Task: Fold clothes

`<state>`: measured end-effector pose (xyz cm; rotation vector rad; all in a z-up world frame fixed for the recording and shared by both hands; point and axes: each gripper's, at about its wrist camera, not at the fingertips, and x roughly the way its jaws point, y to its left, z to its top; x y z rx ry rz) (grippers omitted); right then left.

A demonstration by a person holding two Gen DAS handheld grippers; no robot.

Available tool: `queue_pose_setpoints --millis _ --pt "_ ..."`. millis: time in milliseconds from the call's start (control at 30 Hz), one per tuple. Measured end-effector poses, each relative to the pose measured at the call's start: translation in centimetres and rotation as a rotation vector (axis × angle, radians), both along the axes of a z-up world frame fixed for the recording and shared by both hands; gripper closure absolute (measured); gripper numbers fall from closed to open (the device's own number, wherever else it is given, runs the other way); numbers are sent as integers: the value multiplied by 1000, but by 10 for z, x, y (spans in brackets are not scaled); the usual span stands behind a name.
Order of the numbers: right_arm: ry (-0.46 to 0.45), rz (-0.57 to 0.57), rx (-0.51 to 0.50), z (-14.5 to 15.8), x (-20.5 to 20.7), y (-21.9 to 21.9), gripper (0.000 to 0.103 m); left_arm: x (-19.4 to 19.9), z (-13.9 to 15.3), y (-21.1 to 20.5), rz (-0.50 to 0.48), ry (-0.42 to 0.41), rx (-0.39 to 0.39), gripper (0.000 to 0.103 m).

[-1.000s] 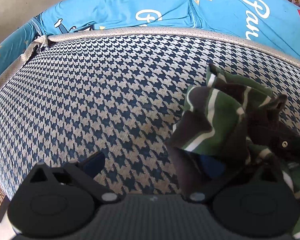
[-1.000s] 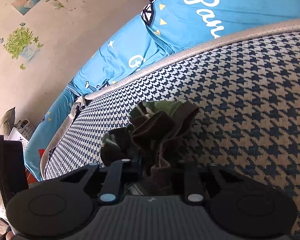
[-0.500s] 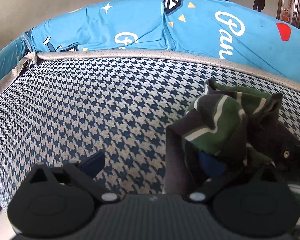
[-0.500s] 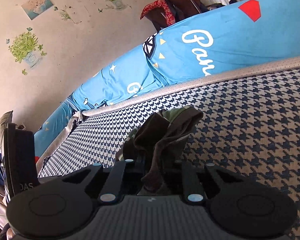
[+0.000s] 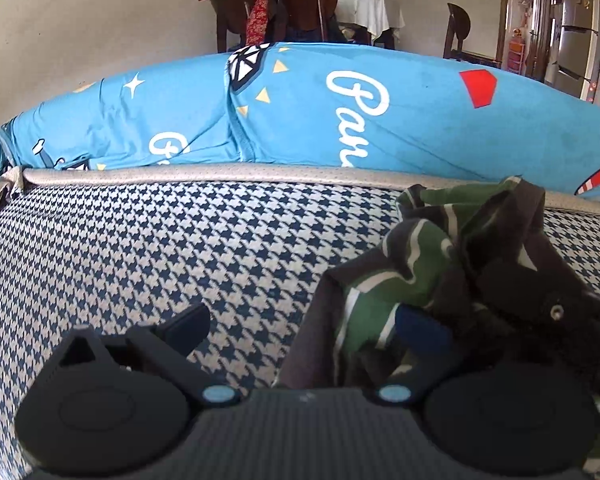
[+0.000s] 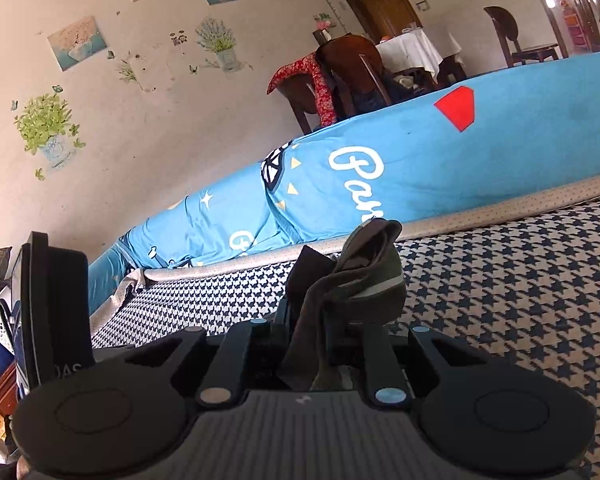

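Observation:
A dark garment with green and white stripes (image 5: 412, 280) is bunched up on the right of the houndstooth cushion (image 5: 180, 248). My left gripper (image 5: 300, 324) is open, with its fingers wide apart. Its right finger (image 5: 420, 332) pokes into the cloth's folds, and its left finger (image 5: 184, 328) is over bare cushion. In the right wrist view my right gripper (image 6: 320, 336) is shut on the garment (image 6: 364, 276), which stands up in a crumpled bunch between the fingers. The right gripper's black body (image 5: 540, 304) shows in the left wrist view, against the garment.
A blue printed cushion (image 5: 340, 112) runs along the back of the seat behind a beige piped edge (image 5: 220, 172). Behind it stand wooden chairs (image 5: 300, 4) and a white-clothed table (image 5: 364, 8). The left gripper's body (image 6: 56, 304) stands at the left of the right wrist view.
Both views have tilted upward, so the room behind the sofa now shows. The garment has risen with the right gripper. The left gripper's fingers stay apart.

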<state>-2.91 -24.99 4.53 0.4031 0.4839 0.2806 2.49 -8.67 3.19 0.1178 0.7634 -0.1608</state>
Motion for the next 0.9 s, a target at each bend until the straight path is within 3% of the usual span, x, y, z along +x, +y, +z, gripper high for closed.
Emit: queue_pose_setpoints --millis 433,600,667,900 --pt "52 -106 7 -6 -5 -29 83 -3 -9 -33 -84 17 10 0" --pt "63 -131 17 -8 -4 -32 79 -10 -6 -32 -104 -5 24 0" --pt "62 -134 24 -8 -4 -31 72 -12 -4 -30 -111 -16 31 0" --pt "68 -123 41 -10 -1 -29 71 -15 1 -12 -90 -24 36 0"
